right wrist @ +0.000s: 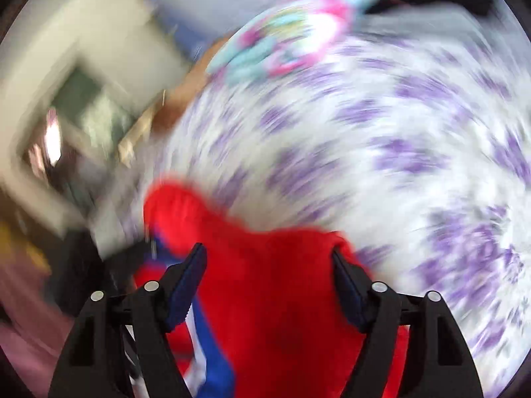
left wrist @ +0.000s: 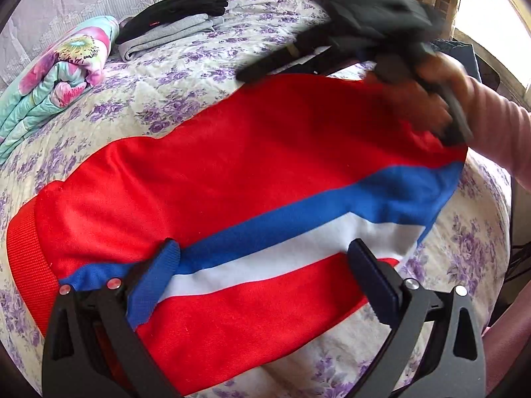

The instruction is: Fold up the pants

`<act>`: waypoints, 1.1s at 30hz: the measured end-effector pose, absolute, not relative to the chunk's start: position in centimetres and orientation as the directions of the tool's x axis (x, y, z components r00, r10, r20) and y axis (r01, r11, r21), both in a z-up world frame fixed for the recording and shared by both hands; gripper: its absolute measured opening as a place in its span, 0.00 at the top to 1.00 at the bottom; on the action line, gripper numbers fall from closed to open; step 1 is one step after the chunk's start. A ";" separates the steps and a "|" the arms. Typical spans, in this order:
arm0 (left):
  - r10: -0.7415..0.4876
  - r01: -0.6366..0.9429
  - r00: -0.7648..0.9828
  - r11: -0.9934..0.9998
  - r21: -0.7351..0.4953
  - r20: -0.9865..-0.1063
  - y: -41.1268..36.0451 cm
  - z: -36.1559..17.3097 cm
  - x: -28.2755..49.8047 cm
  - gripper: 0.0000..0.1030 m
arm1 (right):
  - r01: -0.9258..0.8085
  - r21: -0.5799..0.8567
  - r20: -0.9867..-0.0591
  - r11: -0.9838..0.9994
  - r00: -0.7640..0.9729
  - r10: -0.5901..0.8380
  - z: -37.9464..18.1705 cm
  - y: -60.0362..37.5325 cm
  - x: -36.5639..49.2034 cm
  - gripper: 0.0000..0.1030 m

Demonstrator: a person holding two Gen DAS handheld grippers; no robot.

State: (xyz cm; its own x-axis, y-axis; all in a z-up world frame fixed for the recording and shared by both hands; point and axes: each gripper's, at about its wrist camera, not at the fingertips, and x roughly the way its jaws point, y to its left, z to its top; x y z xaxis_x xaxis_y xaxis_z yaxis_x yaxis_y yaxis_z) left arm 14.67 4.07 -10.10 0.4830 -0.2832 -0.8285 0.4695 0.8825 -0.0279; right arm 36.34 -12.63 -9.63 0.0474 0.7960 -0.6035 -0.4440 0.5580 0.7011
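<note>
Red pants [left wrist: 249,172] with a blue and a white side stripe lie flat across the purple-flowered quilt [left wrist: 186,63], with the ribbed waistband at the left. My left gripper [left wrist: 265,255] hovers open over the near stripe, its pads wide apart and pinching nothing. At the pants' far right edge, a hand [left wrist: 428,99] in a pink sleeve holds the other tool, which is blurred. The right wrist view is smeared by motion. There my right gripper [right wrist: 268,258] stands open, with bunched red pants cloth [right wrist: 272,305] below and between its fingers; neither pad presses on it.
A folded floral blanket [left wrist: 66,66] and a stack of folded black and grey clothes [left wrist: 172,23] sit at the back of the bed. A lace curtain hangs behind. The bed edge runs along the right, with dark furniture beyond.
</note>
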 end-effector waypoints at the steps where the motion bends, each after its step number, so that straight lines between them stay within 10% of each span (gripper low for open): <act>1: -0.284 0.471 0.483 0.882 -0.027 -0.828 4.1 -10.1 14.7 0.05 | -0.444 0.701 -0.603 0.558 0.047 0.796 -9.6 -12.6 36.3 0.38; 11: -0.280 0.472 0.485 0.881 -0.022 -0.829 4.3 -10.2 15.0 0.04 | -0.505 0.748 -0.478 0.431 0.040 0.877 -5.8 -13.0 33.3 0.40; 15: -0.278 0.472 0.487 0.881 -0.019 -0.828 4.5 -10.3 14.9 0.04 | -0.549 0.623 -0.662 0.557 0.009 0.749 -8.4 -9.4 32.2 0.56; 17: -0.276 0.470 0.489 0.882 -0.016 -0.828 4.5 -10.3 14.9 0.04 | -0.503 0.565 -0.718 0.654 0.090 0.690 -9.8 -11.4 33.8 0.99; 19: -0.269 0.469 0.493 0.883 -0.008 -0.828 4.5 -10.3 14.8 0.04 | -0.394 0.591 -0.682 0.703 0.220 0.697 -9.2 -14.9 34.7 0.96; 22: -0.255 0.468 0.499 0.884 0.009 -0.828 4.4 -10.4 14.7 0.04 | -0.380 0.586 -0.628 0.716 0.345 0.697 -6.6 -17.3 32.9 0.64; 26: -0.258 0.465 0.501 0.885 0.006 -0.826 4.5 -10.4 14.7 0.04 | -0.474 0.620 -0.570 0.625 0.276 0.774 -4.1 -17.4 27.3 0.64; 31: -0.254 0.465 0.504 0.885 0.012 -0.825 4.3 -10.4 14.3 0.04 | -0.436 0.327 -0.789 0.839 0.363 0.496 -6.2 -22.3 24.2 0.65; 33: -0.251 0.464 0.504 0.886 0.014 -0.826 4.3 -10.4 14.2 0.04 | -0.316 0.292 -0.793 0.903 0.448 0.413 -6.7 -26.9 24.5 0.86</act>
